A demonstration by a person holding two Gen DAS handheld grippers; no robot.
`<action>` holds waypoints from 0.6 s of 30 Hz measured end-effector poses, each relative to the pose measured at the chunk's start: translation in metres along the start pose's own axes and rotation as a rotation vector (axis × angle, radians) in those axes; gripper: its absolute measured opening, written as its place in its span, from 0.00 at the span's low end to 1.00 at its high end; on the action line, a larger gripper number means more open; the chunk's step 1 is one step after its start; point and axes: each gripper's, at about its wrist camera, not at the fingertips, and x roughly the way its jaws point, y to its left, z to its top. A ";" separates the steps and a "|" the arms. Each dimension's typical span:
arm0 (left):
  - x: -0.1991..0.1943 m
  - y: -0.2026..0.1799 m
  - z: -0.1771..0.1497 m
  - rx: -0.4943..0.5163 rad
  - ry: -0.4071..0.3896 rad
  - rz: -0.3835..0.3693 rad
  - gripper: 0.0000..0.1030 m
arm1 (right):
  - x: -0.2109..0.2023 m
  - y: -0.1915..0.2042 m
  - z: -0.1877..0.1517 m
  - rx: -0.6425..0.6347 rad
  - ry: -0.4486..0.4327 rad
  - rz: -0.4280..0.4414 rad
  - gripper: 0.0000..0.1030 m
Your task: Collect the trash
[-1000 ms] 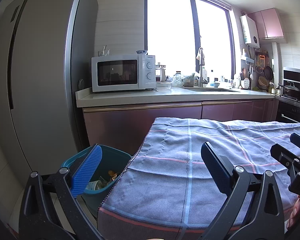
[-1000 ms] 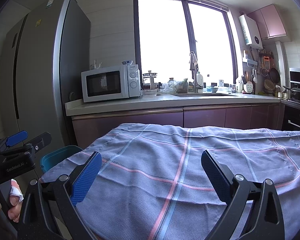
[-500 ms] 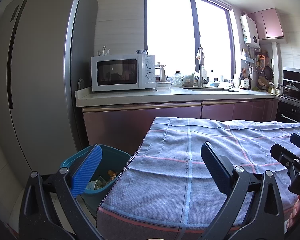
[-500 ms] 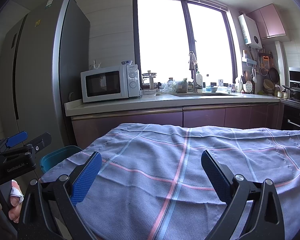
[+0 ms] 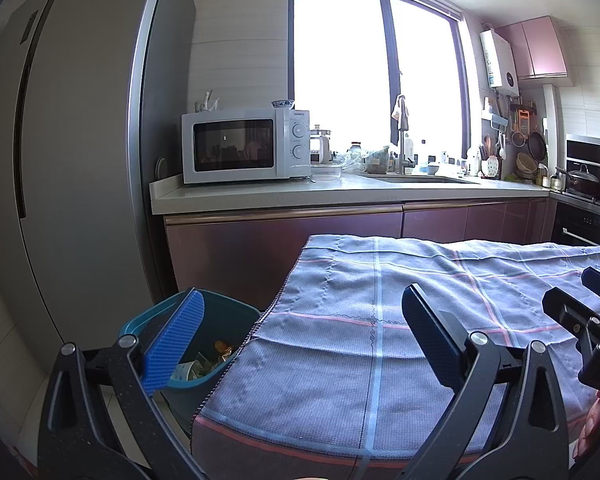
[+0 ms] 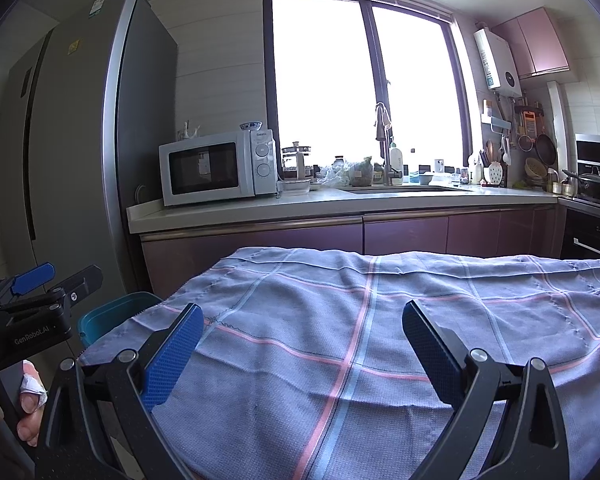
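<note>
- The teal plastic waste bin point(image 5: 236, 316) stands on the floor at the lower left of the left wrist view, against the left edge of the table, with crumpled scraps of trash point(image 5: 204, 364) lying inside it.
- The left gripper point(image 5: 304, 340), black with blue ribbed pads, stands wide apart with nothing between its fingers; its left pad point(image 5: 172, 348) overlaps the bin's opening in the frame, the right one sits over the cloth.
- In the right wrist view only a slice of the bin's rim point(image 6: 112, 316) shows at lower left, past the table's corner.
- The right gripper point(image 6: 300, 356) is likewise spread and empty, over the blue-grey checked tablecloth point(image 6: 380, 320) with pink and pale blue stripes.
- The left gripper's body appears at the far left of that view, with fingertips point(image 6: 30, 400) of a hand beneath it, one wrapped in white.
- Behind the table: mauve cabinets point(image 5: 284, 248), a white microwave oven point(image 5: 244, 144) on the pale counter, a tall grey refrigerator point(image 5: 72, 160) at left, a bright window point(image 5: 376, 80).
</note>
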 end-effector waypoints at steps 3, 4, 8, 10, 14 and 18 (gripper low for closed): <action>0.000 0.001 0.000 0.001 0.000 -0.001 0.94 | 0.000 0.000 0.000 -0.001 0.002 -0.002 0.93; 0.000 0.001 0.001 0.001 -0.001 0.000 0.94 | 0.000 0.000 0.000 0.000 0.001 0.000 0.93; 0.001 -0.001 0.001 0.001 0.001 -0.003 0.94 | 0.000 0.000 0.000 0.001 0.001 -0.001 0.93; 0.002 -0.002 0.001 0.001 0.004 -0.007 0.95 | 0.000 0.000 0.000 0.001 0.001 -0.002 0.93; 0.003 -0.004 0.001 0.001 0.005 -0.011 0.94 | 0.000 0.000 0.000 0.001 0.001 -0.004 0.93; 0.006 -0.006 0.001 0.002 0.006 -0.016 0.94 | 0.000 -0.001 -0.001 0.003 0.002 -0.008 0.93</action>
